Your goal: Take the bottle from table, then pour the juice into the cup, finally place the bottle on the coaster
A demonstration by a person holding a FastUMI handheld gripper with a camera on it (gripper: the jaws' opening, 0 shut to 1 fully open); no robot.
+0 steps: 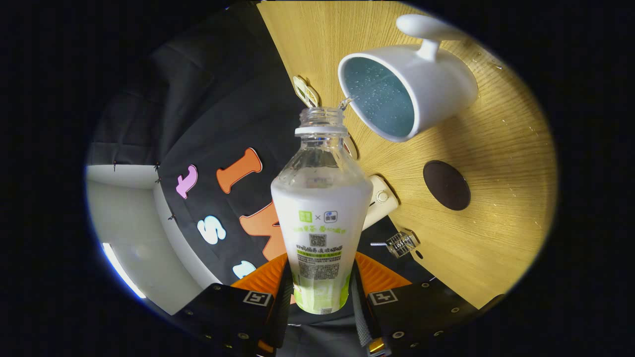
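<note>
The bottle (321, 213) was gripped by the tool (320, 297) and tipped, uncapped, at the cup (412, 89), pouring apparently underway; the coaster (446, 185) was left unoccupied on the worktop (496, 238).

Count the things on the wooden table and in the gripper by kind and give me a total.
Bottle, held in the gripper: 1
Cup: 1
Coaster: 1
Small white device: 1
Metal clip: 1
Total: 5
</note>
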